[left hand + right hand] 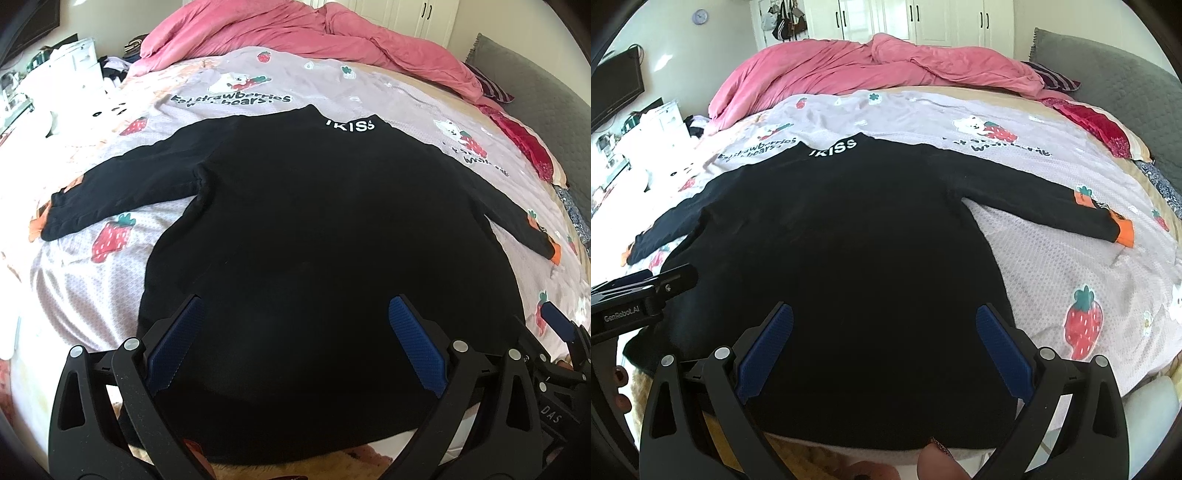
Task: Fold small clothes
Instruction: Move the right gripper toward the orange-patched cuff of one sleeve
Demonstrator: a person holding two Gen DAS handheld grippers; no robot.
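A small black long-sleeved top [314, 229] lies flat on the bed, collar with white letters at the far end, both sleeves spread out to the sides. It also shows in the right wrist view [842, 258]. Its right sleeve ends in an orange cuff [1124, 232]. My left gripper [295, 310] is open, blue pads wide apart, hovering over the top's near hem. My right gripper [884, 314] is open too, over the hem a little further right. The right gripper's finger [557, 325] shows at the right edge of the left wrist view.
The bed has a lilac strawberry-print sheet [1052, 280]. A pink duvet [871, 70] is bunched at the far end. A grey headboard cushion [1115, 81] stands at the right. Red cloth [1097, 125] lies by it. A cluttered white desk [62, 70] is at the left.
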